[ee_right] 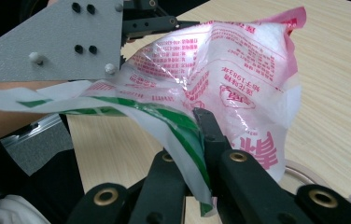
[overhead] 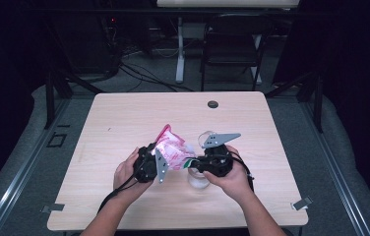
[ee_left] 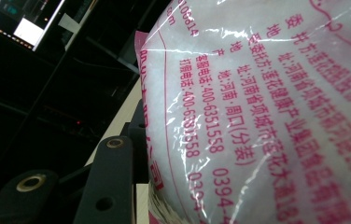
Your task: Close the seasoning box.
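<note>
A pink-and-white printed plastic bag (overhead: 173, 150) with a green-striped edge hangs above the middle of the wooden table (overhead: 124, 118), stretched between both grippers. My left gripper (overhead: 162, 160) grips the bag's left side. In the left gripper view the bag (ee_left: 267, 112) presses against the one black finger (ee_left: 110, 182) that shows and hides the other. My right gripper (ee_right: 197, 135) is shut on the bag's green-striped edge (ee_right: 183, 126), and in the high view this gripper (overhead: 194, 163) comes in from the right. The left gripper's grey plate (ee_right: 57, 42) shows at the top left of the right gripper view.
A clear glass (overhead: 198, 180) stands on the table just under the right gripper, and a second clear vessel (overhead: 205, 137) stands behind it. A black round cap (overhead: 213, 104) sits near the far edge. A chair (overhead: 232, 44) and a desk leg (overhead: 179, 49) stand beyond the table.
</note>
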Action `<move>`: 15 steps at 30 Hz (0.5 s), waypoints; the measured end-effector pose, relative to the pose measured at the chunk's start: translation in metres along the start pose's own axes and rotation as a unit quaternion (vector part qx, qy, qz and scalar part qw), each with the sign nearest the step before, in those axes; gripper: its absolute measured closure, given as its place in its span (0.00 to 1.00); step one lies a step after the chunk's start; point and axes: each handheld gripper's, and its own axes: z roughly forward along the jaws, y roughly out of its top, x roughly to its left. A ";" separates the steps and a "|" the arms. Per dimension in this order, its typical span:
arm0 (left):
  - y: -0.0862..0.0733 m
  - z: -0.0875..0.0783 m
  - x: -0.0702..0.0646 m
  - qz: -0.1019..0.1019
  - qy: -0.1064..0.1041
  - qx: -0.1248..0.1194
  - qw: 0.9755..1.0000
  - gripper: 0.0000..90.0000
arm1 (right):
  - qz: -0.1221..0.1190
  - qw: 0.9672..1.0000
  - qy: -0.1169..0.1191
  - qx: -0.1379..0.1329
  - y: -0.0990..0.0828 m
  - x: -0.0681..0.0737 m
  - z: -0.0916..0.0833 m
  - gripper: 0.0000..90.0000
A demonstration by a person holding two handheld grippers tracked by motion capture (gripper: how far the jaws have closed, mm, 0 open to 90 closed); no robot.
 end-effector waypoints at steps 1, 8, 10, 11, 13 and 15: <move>0.001 0.000 0.000 0.005 0.003 0.000 1.000 0.66 | 0.002 1.000 0.001 0.001 0.000 -0.001 0.000 1.00; 0.002 0.000 -0.001 0.022 0.021 0.002 1.000 0.66 | 0.010 1.000 0.004 0.003 -0.003 -0.006 0.001 1.00; 0.002 0.000 -0.002 0.027 0.022 0.005 0.999 0.66 | 0.012 1.000 0.005 0.005 -0.004 -0.007 0.002 1.00; 0.002 0.000 -0.002 0.030 0.024 0.005 0.999 0.67 | 0.011 1.000 0.005 0.006 -0.004 -0.008 0.002 1.00; 0.003 0.000 -0.002 0.039 0.025 0.010 0.999 0.67 | 0.013 1.000 0.002 0.005 -0.005 -0.009 0.003 1.00; 0.003 -0.001 -0.002 0.043 0.027 0.009 0.999 0.67 | 0.015 1.000 0.000 0.006 -0.005 -0.009 0.003 1.00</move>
